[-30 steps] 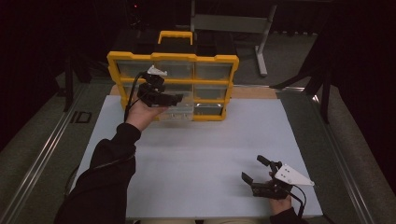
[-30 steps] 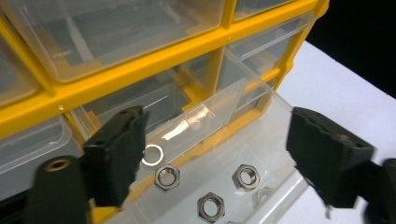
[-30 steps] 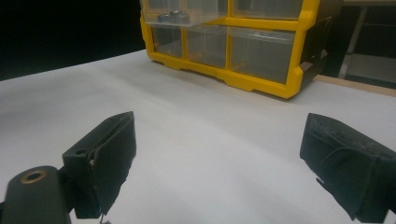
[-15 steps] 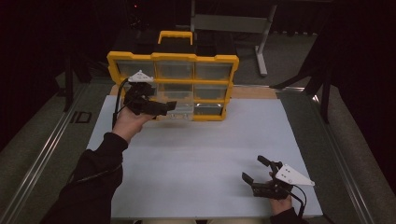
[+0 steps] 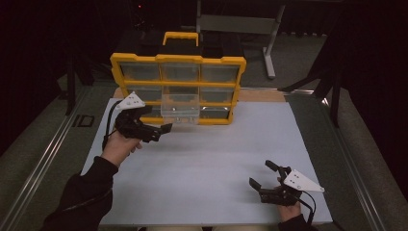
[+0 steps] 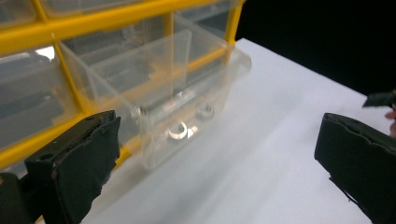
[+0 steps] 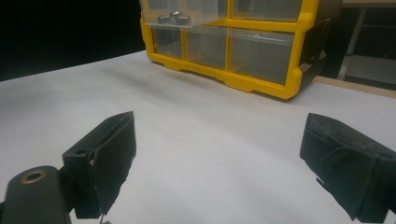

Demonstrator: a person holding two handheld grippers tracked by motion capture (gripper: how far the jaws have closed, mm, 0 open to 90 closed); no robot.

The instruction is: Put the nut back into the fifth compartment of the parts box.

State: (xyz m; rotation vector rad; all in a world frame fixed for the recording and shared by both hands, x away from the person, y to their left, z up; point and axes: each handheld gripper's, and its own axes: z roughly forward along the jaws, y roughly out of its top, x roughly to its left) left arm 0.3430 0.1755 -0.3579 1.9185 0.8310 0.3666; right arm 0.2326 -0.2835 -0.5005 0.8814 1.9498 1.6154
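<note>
Table [image 5: 202,163] under white sheet bears yellow drawer cabinet [image 5: 178,89]; dark room behind.

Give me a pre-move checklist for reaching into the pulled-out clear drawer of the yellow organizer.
1. Clear plastic drawer pulled out of the yellow plastic drawer cabinet: ok.
2. Small round metal parts lying in the drawer: ok.
3. Left gripper jaws just opened, nothing between them: ok.
4. Left gripper lined up over the drawer: not ok, it is beside it.
5. Right gripper open, resting apart on the white table sheet: ok.
</note>
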